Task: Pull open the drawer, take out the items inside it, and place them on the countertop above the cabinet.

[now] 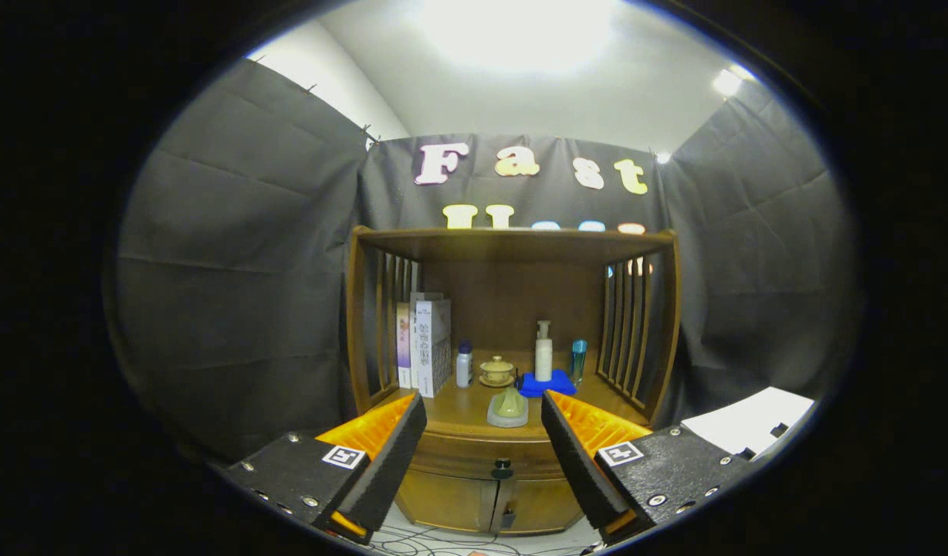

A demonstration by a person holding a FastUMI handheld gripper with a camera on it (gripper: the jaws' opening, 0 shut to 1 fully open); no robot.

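I hold the gripper (483, 432) with its fingers spread wide and nothing between them, facing the wooden cabinet (512, 347) at twelve o'clock. The drawer (474, 462) is closed, its dark knob (502, 468) just ahead between the fingers. On the countertop (458, 413) I see books (424, 347) at eleven o'clock, a small white bottle (464, 364), a lidded cup (496, 371), a green dish (509, 406), a pump bottle (543, 352) on a blue cloth (547, 384) and a teal bottle (578, 361) at one o'clock.
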